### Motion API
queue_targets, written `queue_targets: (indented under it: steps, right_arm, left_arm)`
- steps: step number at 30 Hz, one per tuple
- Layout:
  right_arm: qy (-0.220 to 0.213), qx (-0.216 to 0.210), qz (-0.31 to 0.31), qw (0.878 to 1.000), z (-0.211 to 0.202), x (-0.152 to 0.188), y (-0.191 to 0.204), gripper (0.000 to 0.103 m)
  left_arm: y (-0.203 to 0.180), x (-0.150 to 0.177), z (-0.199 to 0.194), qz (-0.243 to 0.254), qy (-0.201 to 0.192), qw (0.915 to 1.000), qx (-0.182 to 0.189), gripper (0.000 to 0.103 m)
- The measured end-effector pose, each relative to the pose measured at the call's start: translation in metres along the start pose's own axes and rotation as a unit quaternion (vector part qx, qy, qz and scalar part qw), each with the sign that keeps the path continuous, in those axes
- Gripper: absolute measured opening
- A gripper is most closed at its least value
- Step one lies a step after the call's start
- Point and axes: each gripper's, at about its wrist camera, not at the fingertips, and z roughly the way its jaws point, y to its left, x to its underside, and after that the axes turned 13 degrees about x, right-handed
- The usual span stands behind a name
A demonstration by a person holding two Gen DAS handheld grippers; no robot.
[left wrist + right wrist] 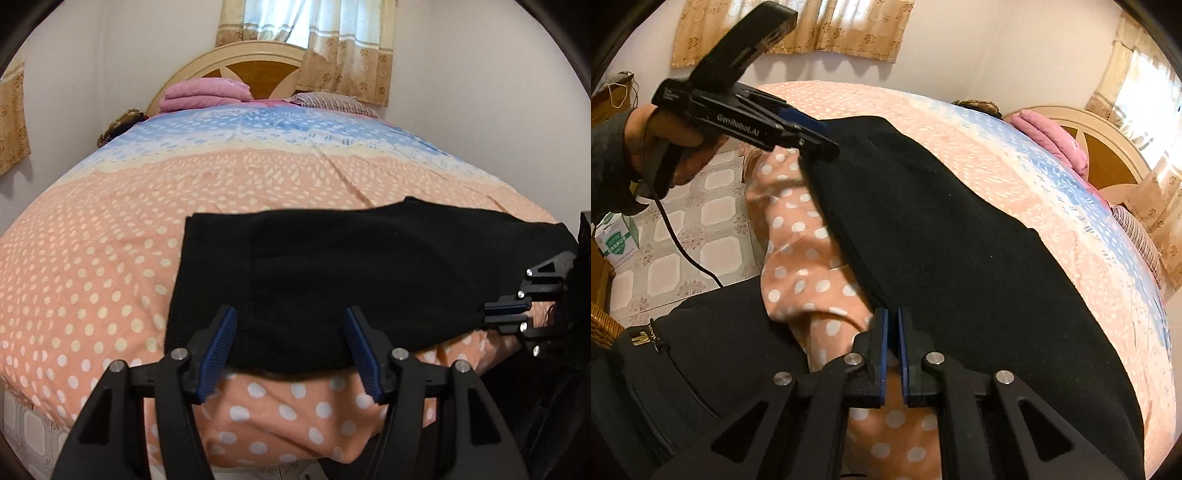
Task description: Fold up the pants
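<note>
**Black pants at the bed's near edge, one gripper on them**

The black pants [332,273] lie flat across the near edge of the bed [110,258], on a peach polka-dot cover that turns blue toward the headboard [255,66]. Their near hem runs right along the mattress edge, just short of where the cover drops over the side.

The left gripper [291,347] hangs at that hem with its blue-padded fingers spread wide apart, one on either side of a stretch of the cloth's edge, not closed on it. From the right wrist view the same left gripper [816,138] sits at the far corner of the pants [960,258], held by a bare hand [661,147].

The right gripper [893,354] has its two fingers drawn together, clamped on the near edge of the black fabric where it meets the dotted cover. In the left view, the right gripper [504,312] bites the pants' right-hand end.

A folded pink blanket [207,94] rests by the headboard.
</note>
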Motion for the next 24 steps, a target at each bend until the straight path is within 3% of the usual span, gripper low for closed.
queue_targets:
  steps: [2, 5, 10, 14, 17, 19, 24]
  right_arm:
    - [0.003, -0.001, 0.011, 1.000, -0.005, 0.006, -0.008, 0.043]
    - [0.006, -0.006, 0.052, 0.999, -0.022, 0.026, -0.034, 0.043]
    - [0.019, 0.044, 0.136, 0.989, -0.059, 0.076, -0.100, 0.043]
    - [0.036, 0.121, 0.235, 0.964, -0.100, 0.132, -0.173, 0.043]
    - [0.039, 0.176, 0.324, 0.929, -0.136, 0.175, -0.229, 0.043]
    - [0.048, 0.204, 0.388, 0.898, -0.156, 0.207, -0.267, 0.043]
    - [0.066, 0.297, 0.517, 0.800, -0.201, 0.279, -0.344, 0.043]
  left_arm:
    - [-0.010, -0.002, -0.006, 0.007, -0.013, 0.9999, -0.002, 0.063]
    - [-0.027, -0.008, -0.008, 0.016, -0.036, 0.9992, 0.001, 0.079]
    - [-0.065, -0.021, 0.011, 0.045, -0.031, 0.9980, 0.033, 0.079]
    - [-0.105, -0.031, 0.035, 0.072, -0.020, 0.9948, 0.069, 0.079]
    - [-0.134, -0.034, 0.054, 0.086, -0.007, 0.9916, 0.097, 0.079]
    - [-0.151, -0.035, 0.063, 0.097, 0.002, 0.9893, 0.108, 0.079]
    - [-0.191, -0.048, 0.080, 0.131, 0.015, 0.9825, 0.132, 0.079]
